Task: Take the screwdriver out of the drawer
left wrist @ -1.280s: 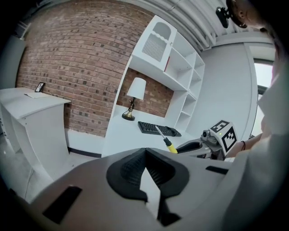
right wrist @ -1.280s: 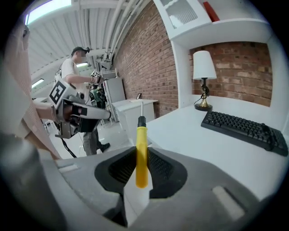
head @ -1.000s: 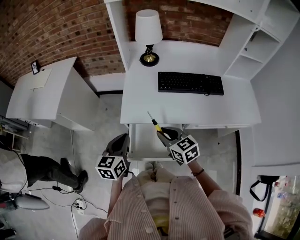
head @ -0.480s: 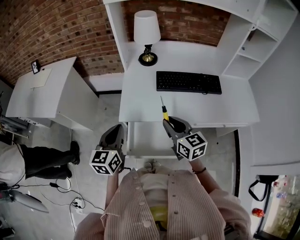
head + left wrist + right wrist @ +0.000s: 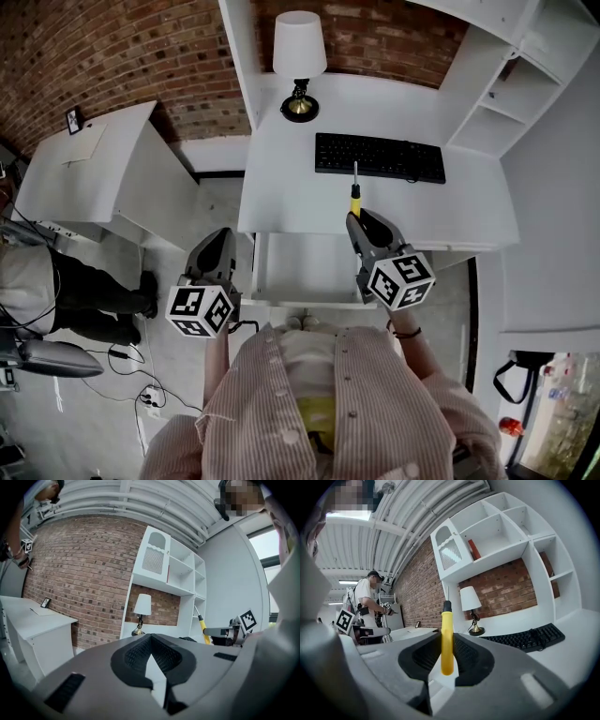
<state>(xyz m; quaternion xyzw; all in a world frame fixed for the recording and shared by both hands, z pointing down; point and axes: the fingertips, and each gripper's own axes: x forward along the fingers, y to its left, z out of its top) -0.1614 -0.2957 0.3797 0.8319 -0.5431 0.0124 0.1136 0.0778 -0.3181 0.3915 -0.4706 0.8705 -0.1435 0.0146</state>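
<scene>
Screwdriver (image 5: 355, 199) sits clamped by its yellow handle in the right claw (image 5: 360, 218). Its shaft points up-frame toward the keyboard (image 5: 380, 157), clear of the open drawer (image 5: 300, 272) below. Bare white desk (image 5: 281, 192) lies just ahead. Left claw (image 5: 220, 236), pinched closed and empty, hangs lower left, farther off.

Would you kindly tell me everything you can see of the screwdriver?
The screwdriver is slim, with a yellow plastic-looking handle, a black collar and a thin metal shaft. The right tongs clamp its handle between their ribbed pads, shaft pointing away from the person above the white desk toward the keyboard. Nothing else touches it.
</scene>
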